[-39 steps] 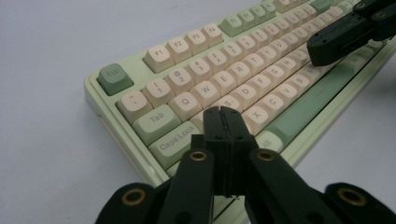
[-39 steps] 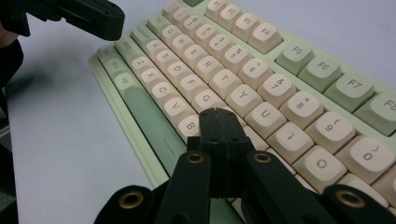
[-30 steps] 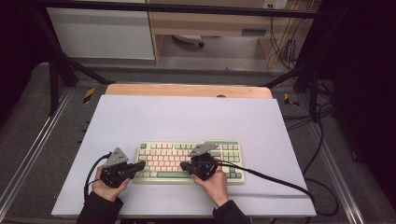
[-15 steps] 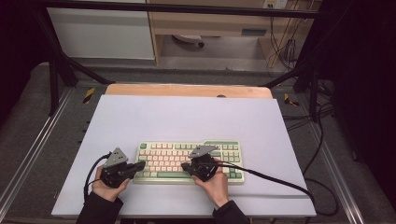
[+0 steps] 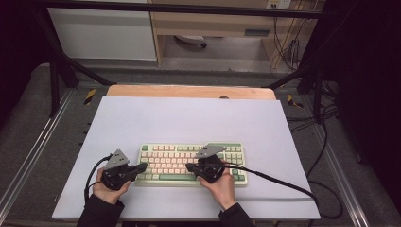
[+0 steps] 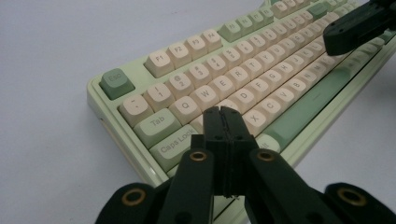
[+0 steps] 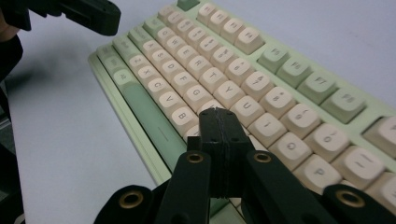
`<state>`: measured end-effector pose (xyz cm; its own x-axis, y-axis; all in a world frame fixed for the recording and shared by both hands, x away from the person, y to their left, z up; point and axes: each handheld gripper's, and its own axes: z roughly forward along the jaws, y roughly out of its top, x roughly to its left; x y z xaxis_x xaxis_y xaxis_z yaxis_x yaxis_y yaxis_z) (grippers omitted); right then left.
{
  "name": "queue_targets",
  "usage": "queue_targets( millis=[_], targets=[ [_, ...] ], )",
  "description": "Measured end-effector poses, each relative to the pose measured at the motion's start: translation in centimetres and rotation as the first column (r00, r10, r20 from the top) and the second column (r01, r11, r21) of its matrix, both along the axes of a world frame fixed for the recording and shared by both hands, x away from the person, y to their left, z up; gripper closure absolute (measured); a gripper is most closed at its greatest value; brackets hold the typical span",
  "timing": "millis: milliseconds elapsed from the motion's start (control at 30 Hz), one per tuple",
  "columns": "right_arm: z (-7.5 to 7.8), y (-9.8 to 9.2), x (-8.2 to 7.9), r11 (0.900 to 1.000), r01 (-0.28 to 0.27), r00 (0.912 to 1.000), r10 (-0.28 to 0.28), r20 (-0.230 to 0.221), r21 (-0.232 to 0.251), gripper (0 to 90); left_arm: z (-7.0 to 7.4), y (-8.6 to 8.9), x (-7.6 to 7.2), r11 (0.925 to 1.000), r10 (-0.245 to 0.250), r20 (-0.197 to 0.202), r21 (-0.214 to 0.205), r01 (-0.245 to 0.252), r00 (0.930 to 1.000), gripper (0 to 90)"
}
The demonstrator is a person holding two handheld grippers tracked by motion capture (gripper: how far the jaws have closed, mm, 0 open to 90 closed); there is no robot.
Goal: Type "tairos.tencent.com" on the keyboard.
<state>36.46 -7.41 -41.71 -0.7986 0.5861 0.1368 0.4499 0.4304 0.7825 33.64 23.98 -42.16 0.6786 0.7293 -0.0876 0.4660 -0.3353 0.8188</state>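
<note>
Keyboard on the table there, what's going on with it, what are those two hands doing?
A person at the white table holds a black two-jaw gripper in each hand over a green and cream keyboard. Both sets of jaws are pressed shut with nothing between them. The left gripper has its closed tip over the letter keys just right of Caps Lock. The right gripper has its tip over the keys near B and the green space bar. Whether a key is pressed I cannot tell.
</note>
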Motion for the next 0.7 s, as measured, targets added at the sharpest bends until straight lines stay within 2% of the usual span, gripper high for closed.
queue_targets(
  millis=[100,267,500,700],
  targets=[
    [0.7,-1.2,0.1,0.9994,0.023,0.9997,-0.023,0.006,0.026,89.4,0.1,0.1,0.0,1.0000,0.002,0.003,-0.001,-0.002,1.0000,90.0],
    [1.5,-3.7,0.2,0.9967,0.074,0.9971,-0.074,0.014,0.035,83.8,0.2,0.3,0.0,1.0000,-0.001,0.009,0.000,0.001,1.0000,86.4],
    [1.4,-7.2,0.0,0.9898,0.141,0.9897,-0.141,0.022,0.025,67.9,0.1,0.5,0.4,0.9998,-0.004,0.000,0.021,0.004,1.0000,67.3],
    [1.2,-10.2,-0.2,0.9835,0.180,0.9829,-0.181,0.034,0.010,45.4,0.1,1.1,0.5,0.9989,0.007,0.009,0.047,-0.007,0.9999,48.0]
  ],
)
